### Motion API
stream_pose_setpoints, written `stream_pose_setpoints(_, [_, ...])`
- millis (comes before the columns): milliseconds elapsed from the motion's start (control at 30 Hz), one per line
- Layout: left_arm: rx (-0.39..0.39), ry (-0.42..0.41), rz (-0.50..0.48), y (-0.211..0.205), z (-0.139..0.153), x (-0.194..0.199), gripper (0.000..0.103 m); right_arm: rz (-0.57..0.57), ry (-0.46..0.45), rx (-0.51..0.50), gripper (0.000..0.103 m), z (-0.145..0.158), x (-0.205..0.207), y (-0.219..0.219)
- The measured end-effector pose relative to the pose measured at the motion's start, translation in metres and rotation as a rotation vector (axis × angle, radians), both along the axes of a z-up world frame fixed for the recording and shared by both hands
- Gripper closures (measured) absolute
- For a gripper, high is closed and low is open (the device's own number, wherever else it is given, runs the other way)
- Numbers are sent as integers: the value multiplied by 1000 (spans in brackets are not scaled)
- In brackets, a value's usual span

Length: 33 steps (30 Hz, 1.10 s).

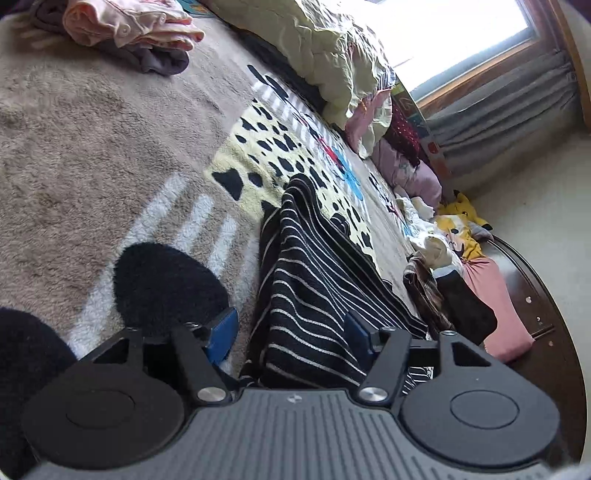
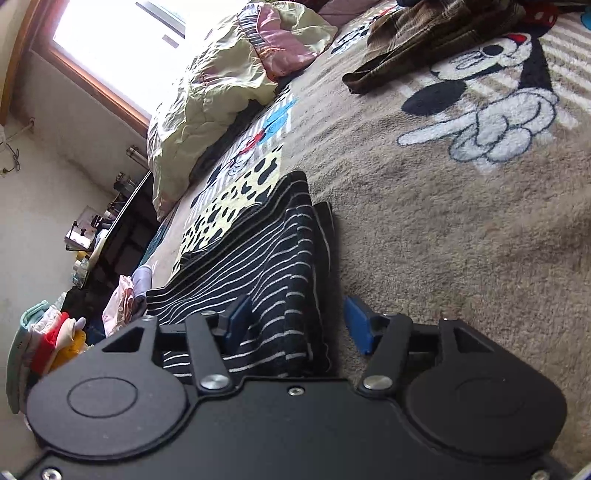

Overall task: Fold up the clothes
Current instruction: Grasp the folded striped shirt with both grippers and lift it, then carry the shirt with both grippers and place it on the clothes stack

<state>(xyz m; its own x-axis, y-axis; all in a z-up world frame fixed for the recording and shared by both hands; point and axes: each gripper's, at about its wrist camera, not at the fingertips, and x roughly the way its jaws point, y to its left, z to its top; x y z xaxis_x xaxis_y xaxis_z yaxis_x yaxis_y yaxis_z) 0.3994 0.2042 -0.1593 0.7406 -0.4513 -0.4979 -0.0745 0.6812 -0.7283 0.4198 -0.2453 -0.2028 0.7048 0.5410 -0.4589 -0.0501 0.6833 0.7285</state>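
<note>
- The black garment with thin white stripes lies on the fuzzy tan cartoon-print blanket covering the bed, partly folded, with a doubled-over edge showing in the right wrist view.
- The left gripper has its blue-padded fingers spread wide, with the striped fabric running between them; one pad sits on the blanket, the other against the cloth. Nothing is pinched.
- The right gripper is also spread apart: one blue pad rests on top of the stripes, the other is on the bare blanket just beside the garment's edge.
- No readable brand, label or writing anywhere; the blanket only has cartoon mouse faces and a gloved hand, plus a yellow patch with black spots.
- A crumpled pale yellow comforter sits by the window.
- A pink pile of clothes and a plaid item are cut off at the frame edges.
- Shelf clutter is too small to make out.
</note>
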Motion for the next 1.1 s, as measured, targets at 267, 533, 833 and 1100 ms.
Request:
stream_pose_setpoints(267, [41,-25,-98,-21,-11,50,52,81,-31,18,47,-6,40,9])
stream_pose_setpoints(533, [107,-86,-138,-33,-13,53,81,169,-88,-11,76,-9,43,29])
stream_pose_setpoints(833, [78,-148,-110,-27,6,15,84,197,-154,34,81,38,17,40])
stream_pose_setpoints(1100, [63,-241,-72,2,46,-52,84,268,-239,2,82,91,-22,58])
